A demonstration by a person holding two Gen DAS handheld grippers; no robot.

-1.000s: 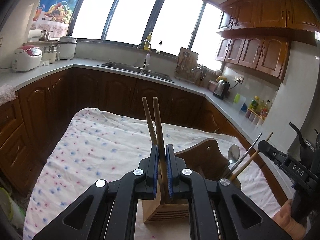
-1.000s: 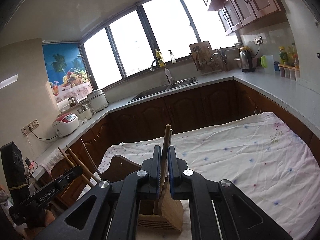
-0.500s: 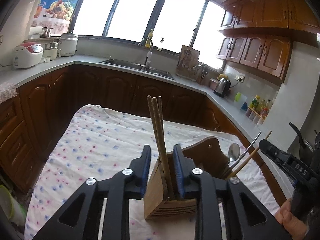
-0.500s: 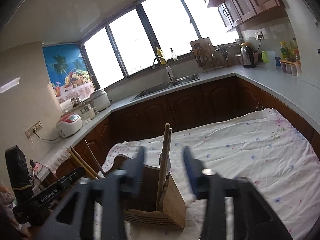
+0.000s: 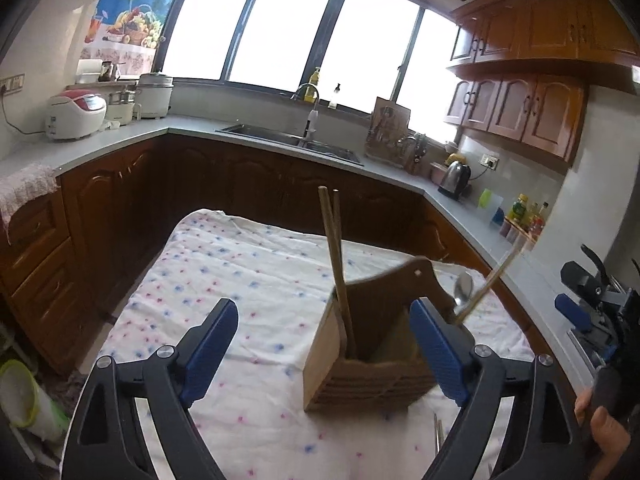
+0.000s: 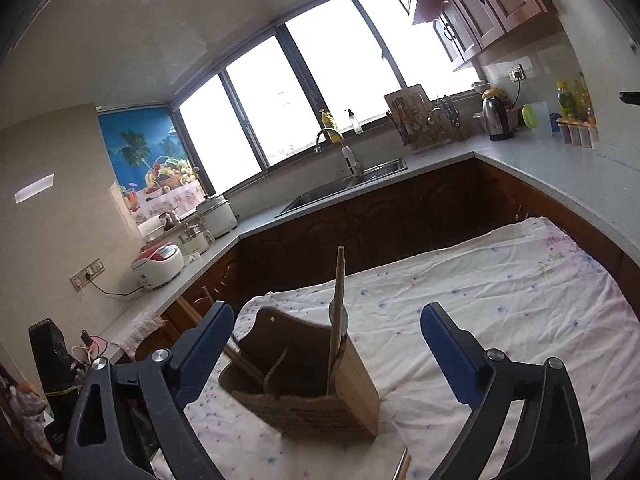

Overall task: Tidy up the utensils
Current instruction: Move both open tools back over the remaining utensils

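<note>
Both pairs of blue-padded jaws have just been opening and stand wide, gripping nothing. The left gripper (image 5: 326, 346) has the wooden slotted utensil holder (image 5: 360, 364) at one o'clock; the right gripper (image 6: 326, 350) has it at twelve. Two brown wooden chopsticks (image 5: 334, 264) stand upright in it on the floral-print cloth (image 5: 240, 272). No writing reads clearly.

No lettering can be read anywhere (bottle labels too small).

Right claw (image 6: 326, 344) just opened wide; chopsticks (image 6: 337, 316) stand free in holder (image 6: 352, 396)
</note>
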